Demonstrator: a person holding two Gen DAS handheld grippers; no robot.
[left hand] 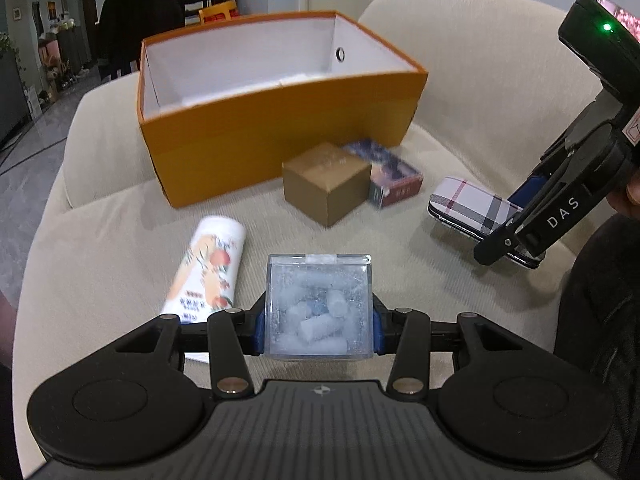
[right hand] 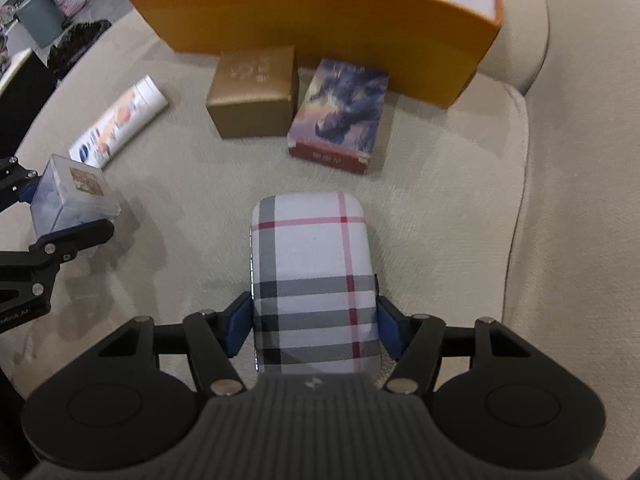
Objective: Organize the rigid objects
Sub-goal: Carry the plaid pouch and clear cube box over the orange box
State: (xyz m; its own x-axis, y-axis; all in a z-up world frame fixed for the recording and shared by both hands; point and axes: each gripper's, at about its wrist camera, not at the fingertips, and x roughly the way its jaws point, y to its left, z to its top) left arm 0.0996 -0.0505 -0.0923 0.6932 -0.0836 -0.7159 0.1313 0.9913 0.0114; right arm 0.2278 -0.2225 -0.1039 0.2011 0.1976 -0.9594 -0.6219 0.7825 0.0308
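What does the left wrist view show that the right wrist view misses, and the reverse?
Only the left wrist view: the orange box's bare white inside and the room behind it. Only the right wrist view: the picture on top of the flat carton and the label on the clear box. Both show the left claw shut on the clear box, the right claw at the plaid case, the brown cube and the tube.

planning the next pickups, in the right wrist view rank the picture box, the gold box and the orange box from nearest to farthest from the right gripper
1. picture box, lying flat just ahead, slightly right.
2. gold box, beside it on the left, a little further back.
3. orange box, open, behind both.
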